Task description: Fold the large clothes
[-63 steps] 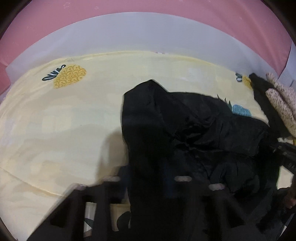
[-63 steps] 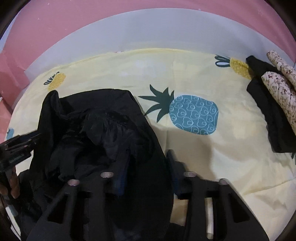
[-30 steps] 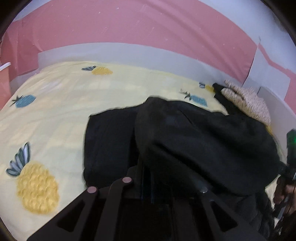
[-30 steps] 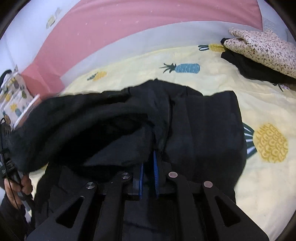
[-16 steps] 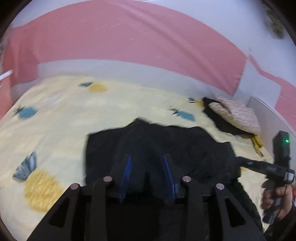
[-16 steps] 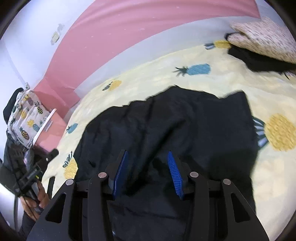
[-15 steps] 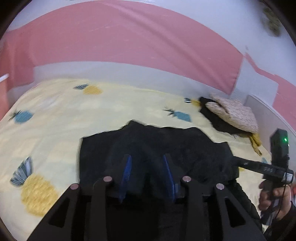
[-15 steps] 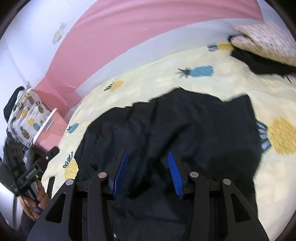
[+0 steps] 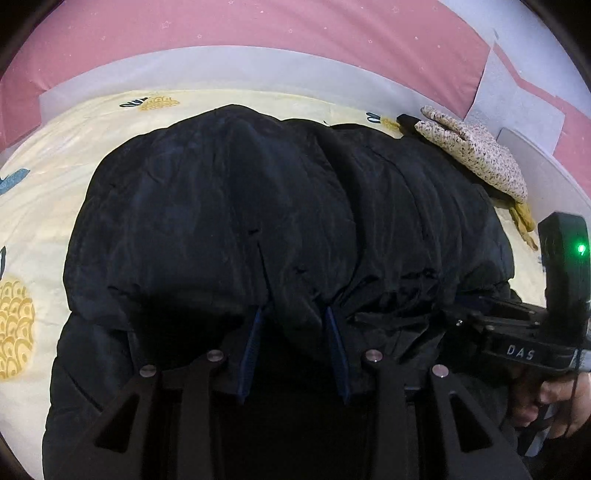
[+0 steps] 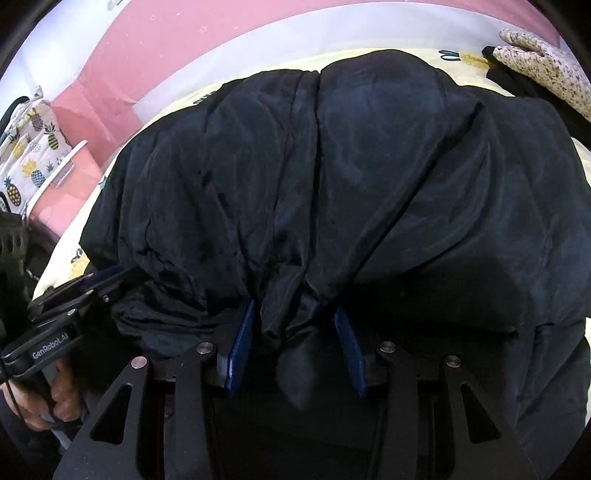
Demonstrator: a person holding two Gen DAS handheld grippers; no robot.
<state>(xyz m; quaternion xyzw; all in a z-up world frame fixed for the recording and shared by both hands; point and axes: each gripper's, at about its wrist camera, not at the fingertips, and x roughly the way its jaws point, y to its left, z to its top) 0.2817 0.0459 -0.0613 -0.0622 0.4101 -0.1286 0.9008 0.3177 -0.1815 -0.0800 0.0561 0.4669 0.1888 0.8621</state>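
- Your black padded jacket point(image 9: 280, 221) lies spread over the yellow pineapple-print sheet point(image 9: 44, 206), bulging up in the middle, and it fills most of both wrist views.
- A bunched fold of the jacket's near edge sits between the blue pads of your left gripper point(image 9: 293, 325). Those jaws have just been opening; they stand apart, and you cannot tell for certain whether the pads press on the cloth.
- Your right gripper point(image 10: 295, 326) has the same picture: a gathered tuck of black fabric hangs down between its blue pads, with a gap showing on each side of it. Its jaws have just been opening too and now stand spread.
- In the left wrist view, your right hand point(image 9: 554, 402) grips its tool at the jacket's right side; in the right wrist view, your left hand point(image 10: 44, 402) holds its tool at the jacket's left side.
- Beyond the jacket's far right corner lies a speckled cream garment point(image 9: 476, 155) on top of something dark.
- A pink wall point(image 9: 258, 26) with a pale band runs behind the bed.
- At the left of the right wrist view stands a pineapple-print cushion point(image 10: 29, 147).
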